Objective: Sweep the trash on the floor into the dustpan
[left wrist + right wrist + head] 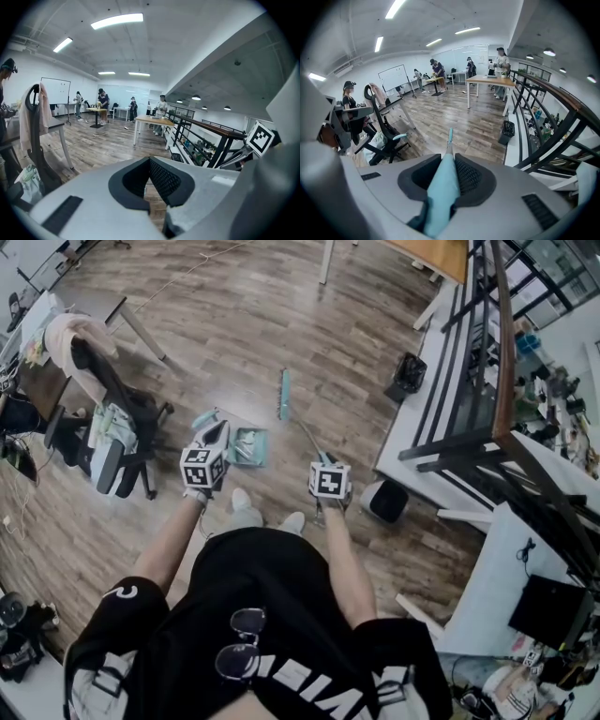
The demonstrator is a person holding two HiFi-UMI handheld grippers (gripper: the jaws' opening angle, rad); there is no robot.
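Head view looks steeply down from the person's head onto the floor point(281, 324), with left hand-held gripper point(216, 431) and right hand-held gripper point(324, 459) close below; each gripper view sits tight behind its jaws, facing level across the room, all three sharing floor, railing point(562, 101) and office chair point(384, 129).

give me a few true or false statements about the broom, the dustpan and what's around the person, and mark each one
1. The right gripper is shut on the light-blue broom handle. True.
2. The broom's teal brush head sits inside the teal plastic dustpan. False: it is out beyond the dustpan, apart from it.
3. The black office chair stands on the person's right. False: it is on their left.
4. A black waste bin stands near the dark metal railing on the person's right. True.
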